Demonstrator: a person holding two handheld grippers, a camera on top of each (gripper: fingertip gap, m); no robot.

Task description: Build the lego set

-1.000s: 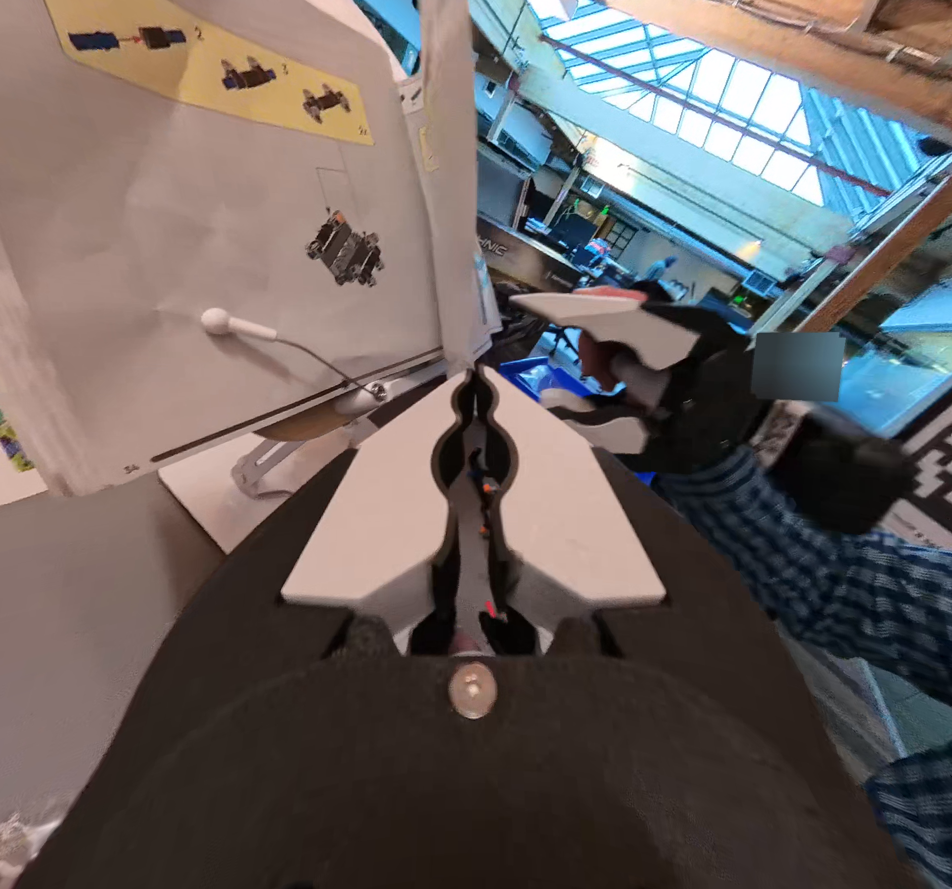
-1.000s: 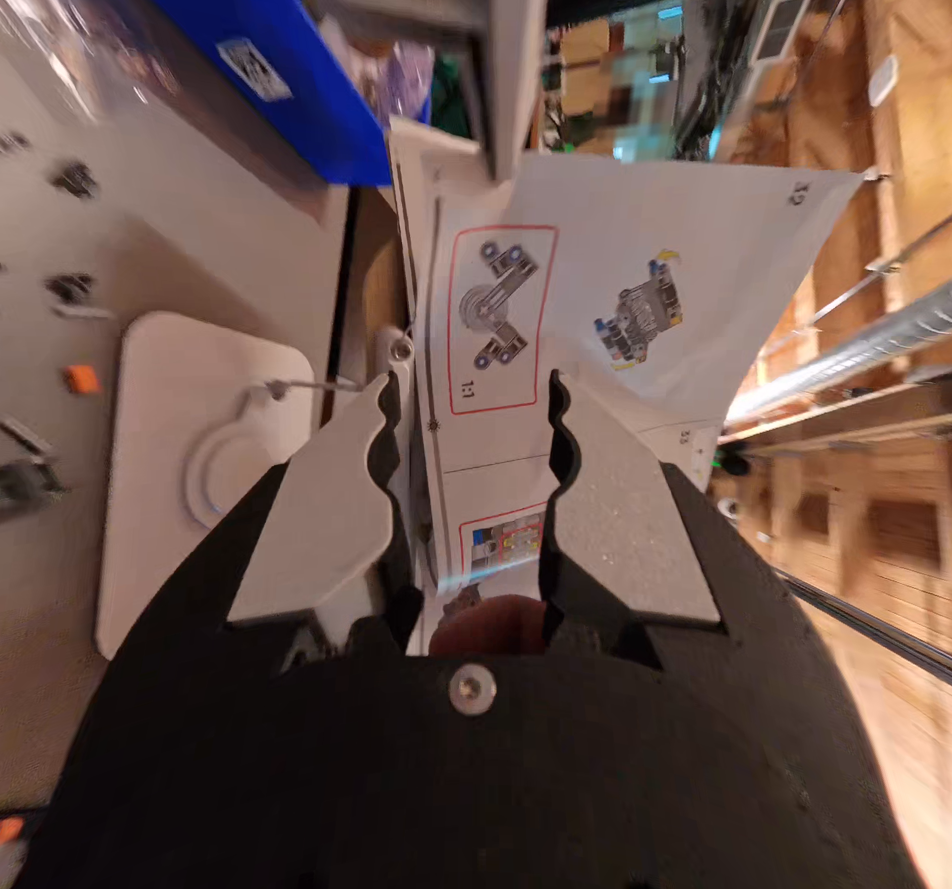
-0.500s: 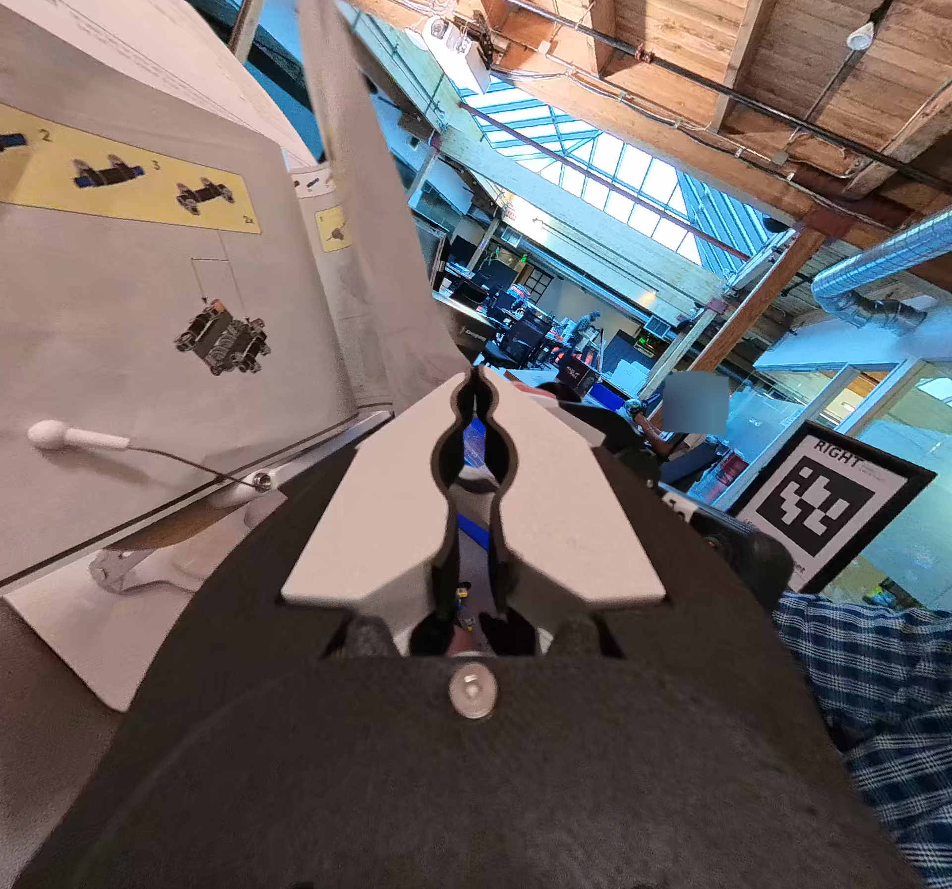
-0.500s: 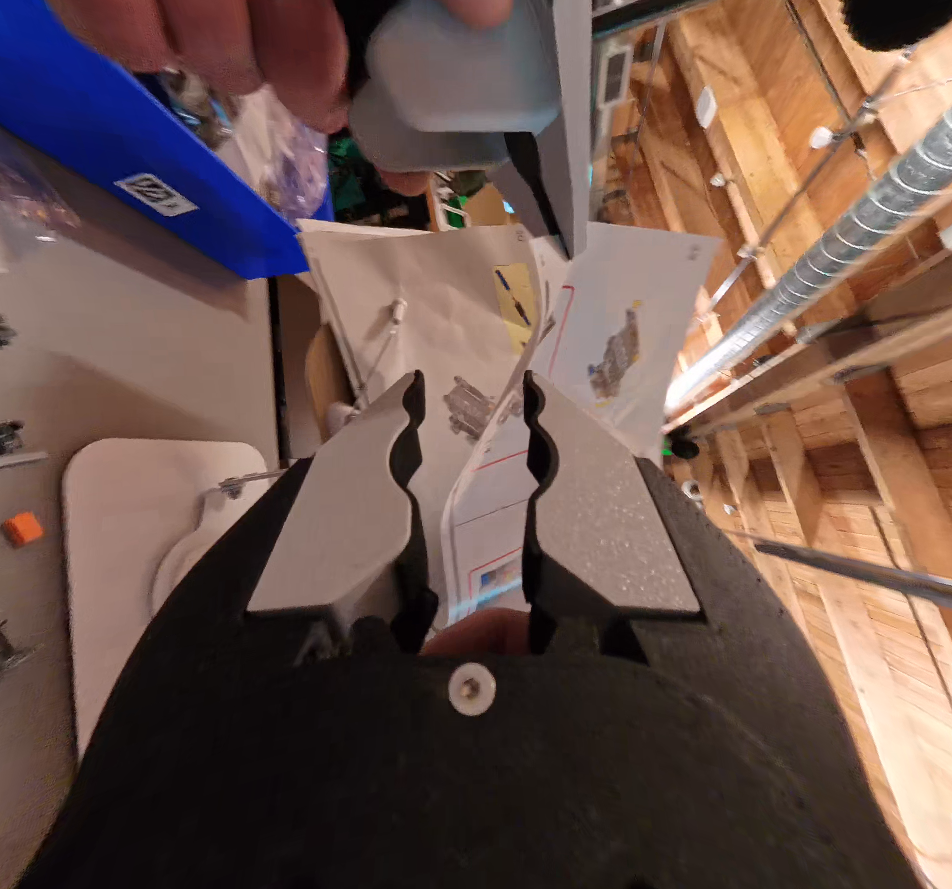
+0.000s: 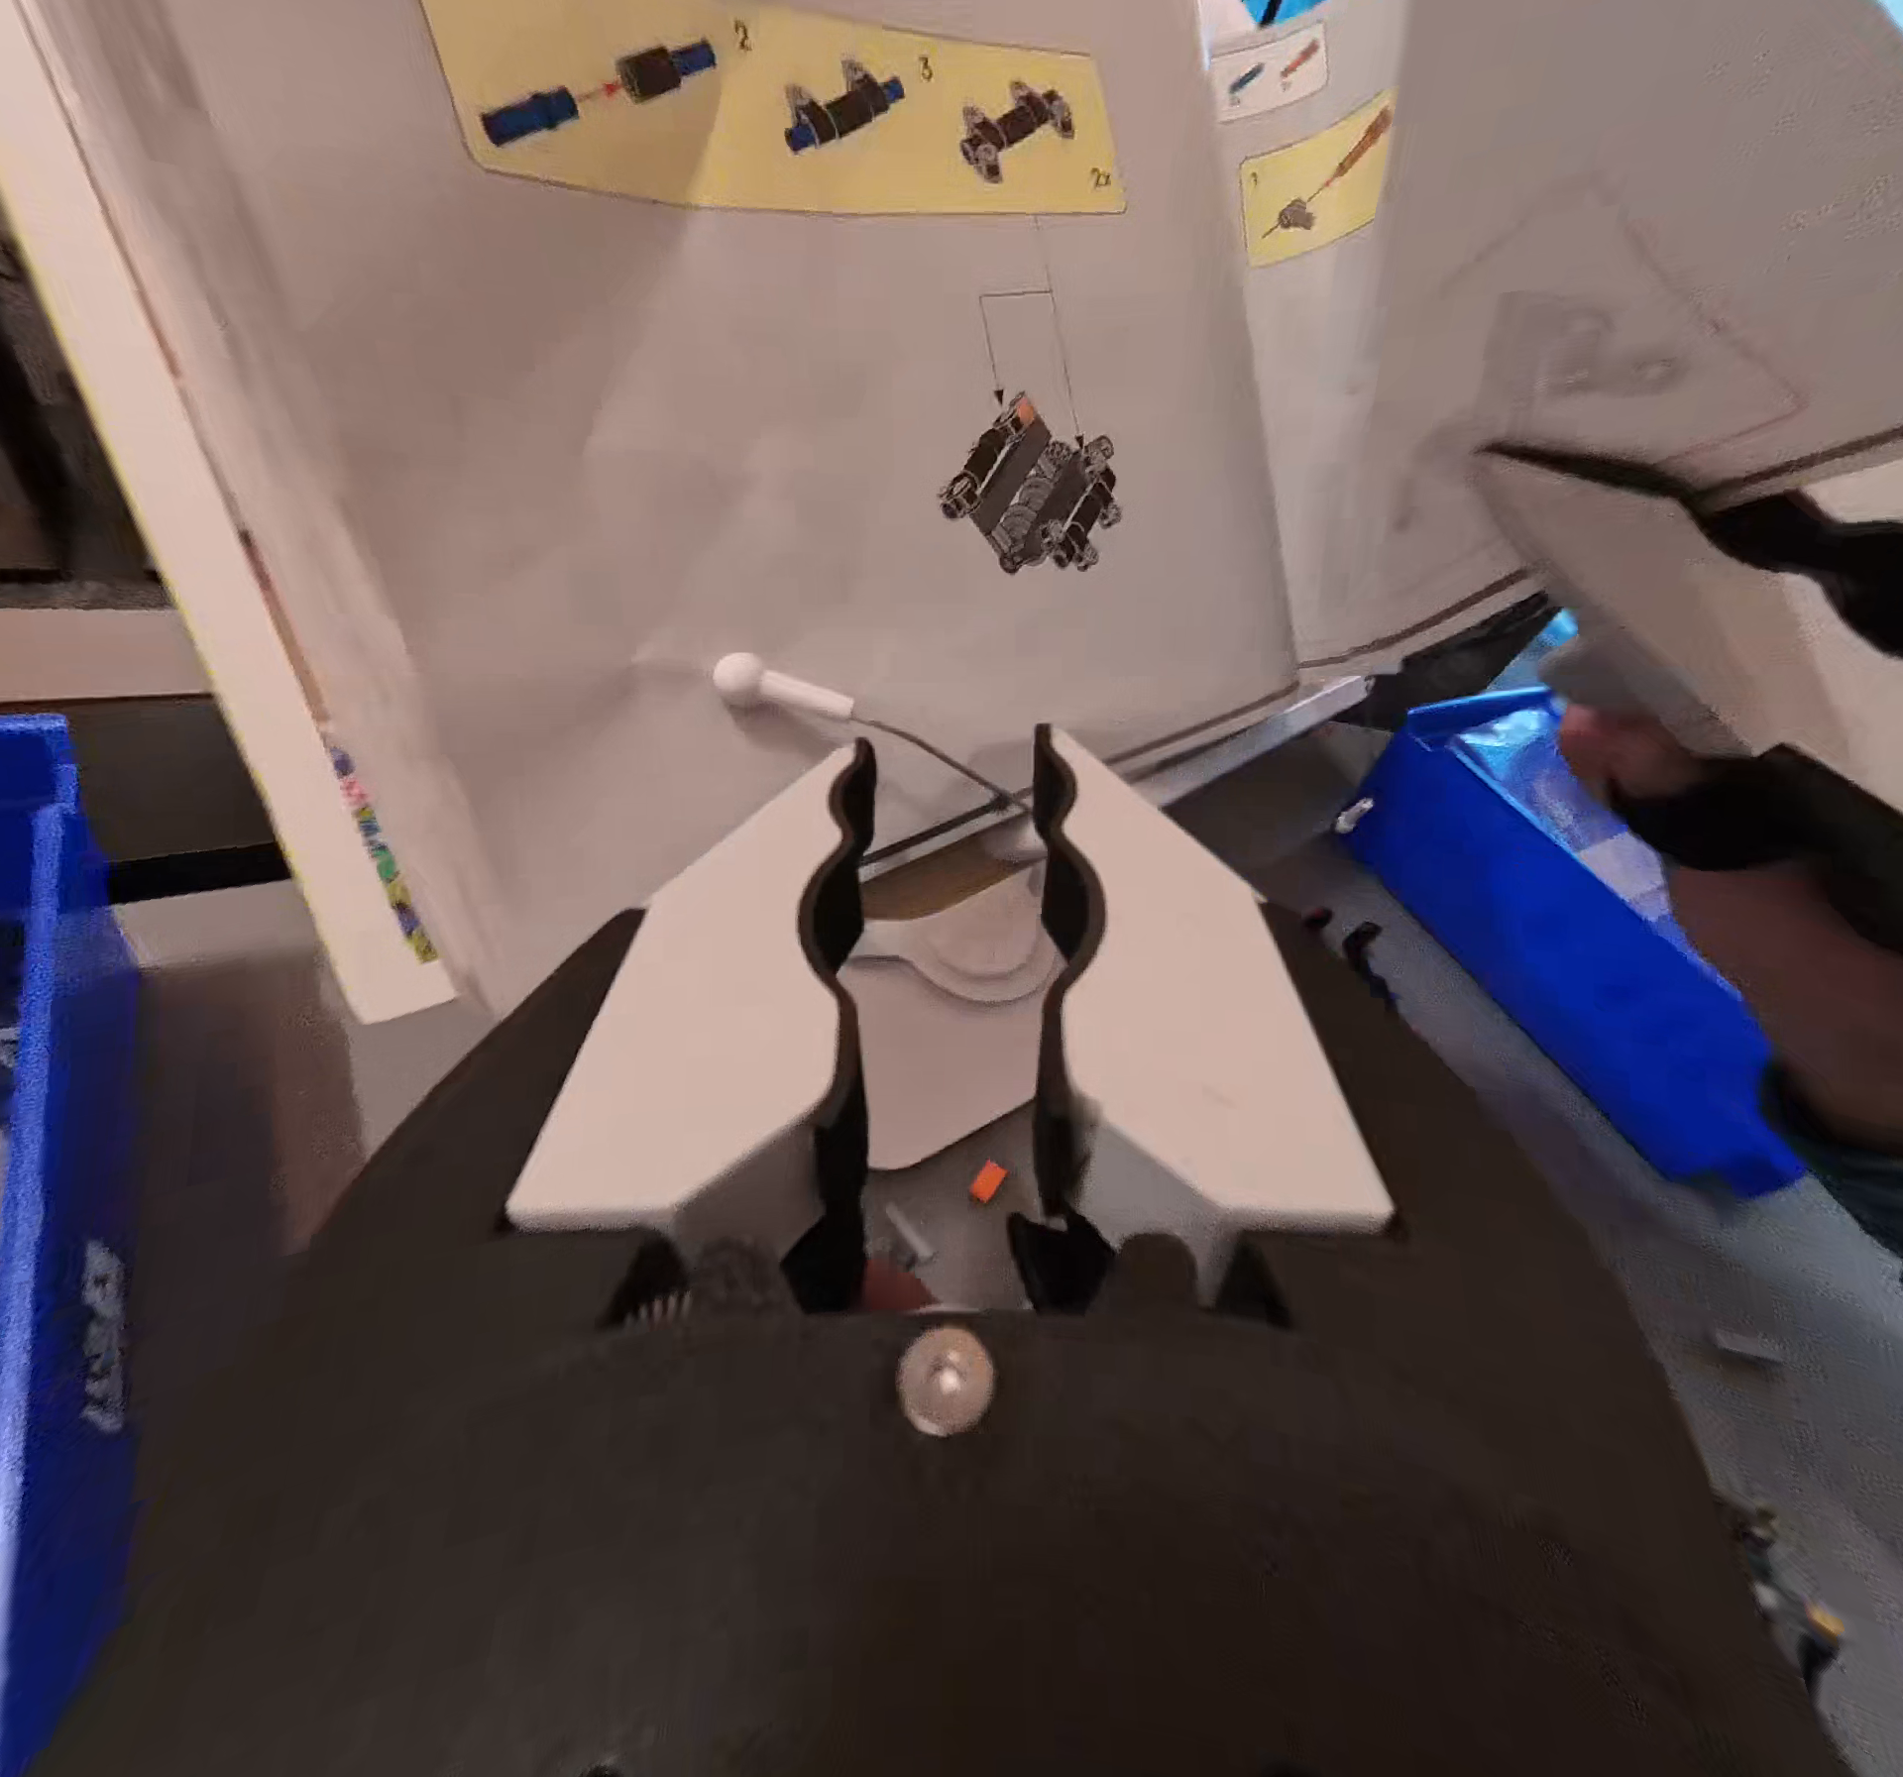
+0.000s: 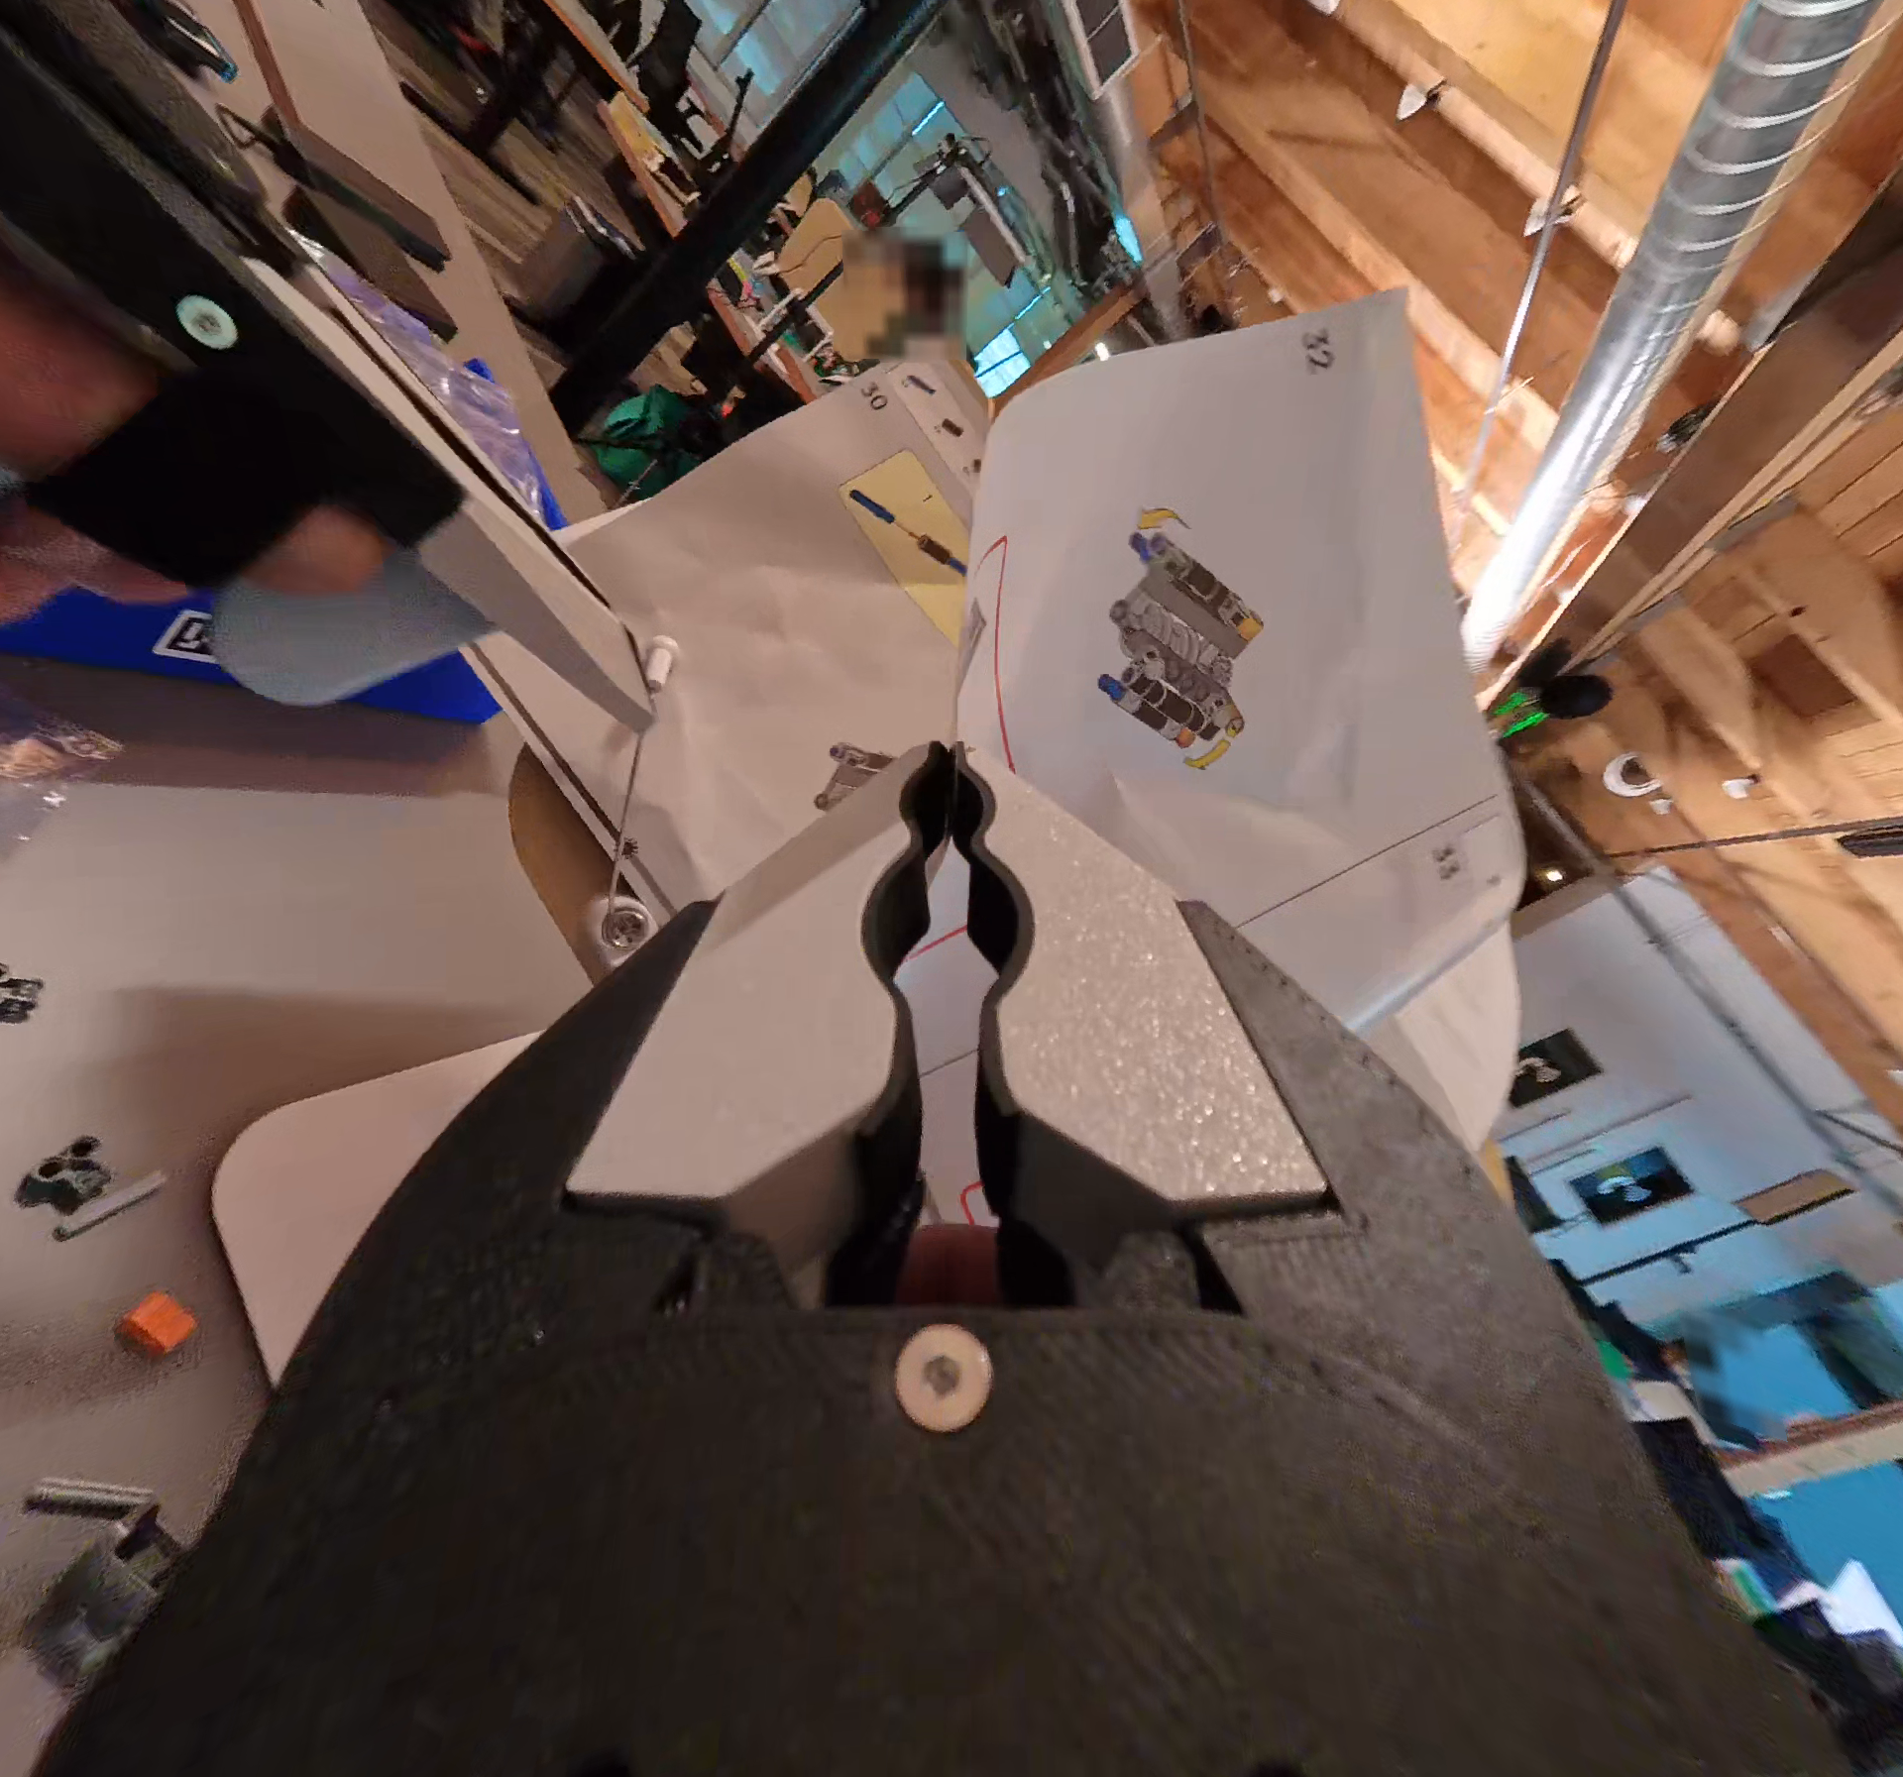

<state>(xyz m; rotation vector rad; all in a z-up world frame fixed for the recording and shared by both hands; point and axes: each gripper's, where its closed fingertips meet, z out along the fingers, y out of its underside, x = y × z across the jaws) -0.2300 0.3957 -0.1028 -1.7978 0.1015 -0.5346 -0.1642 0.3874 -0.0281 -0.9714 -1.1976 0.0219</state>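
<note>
The open instruction booklet (image 5: 824, 389) stands on a white stand (image 5: 947, 1058) in front of me. My left gripper (image 5: 949, 749) is open and empty, its tips just short of the booklet's lower edge and the white-tipped page-holder wire (image 5: 741, 677). My right gripper (image 6: 945, 755) is shut on the edge of a raised booklet page (image 6: 1236, 492) and holds it up. Its fingers (image 5: 1668, 616) also show at the right of the left wrist view, under that page. One left finger (image 6: 535, 616) shows at the upper left of the right wrist view.
A blue bin (image 5: 1565, 955) stands right of the stand and another (image 5: 62, 1110) at the left edge. An orange brick (image 6: 154, 1321) and dark Lego pieces (image 6: 62, 1177) lie on the grey table left of the stand base (image 6: 340, 1161). Between my left fingertips and the orange brick (image 6: 154, 1321) there is roughly 20 centimetres. The left camera catches it too, in the left wrist view (image 5: 988, 1180).
My left gripper has opened, let go of the page edge and dropped low in front of the booklet. My right gripper has shut on the page.
</note>
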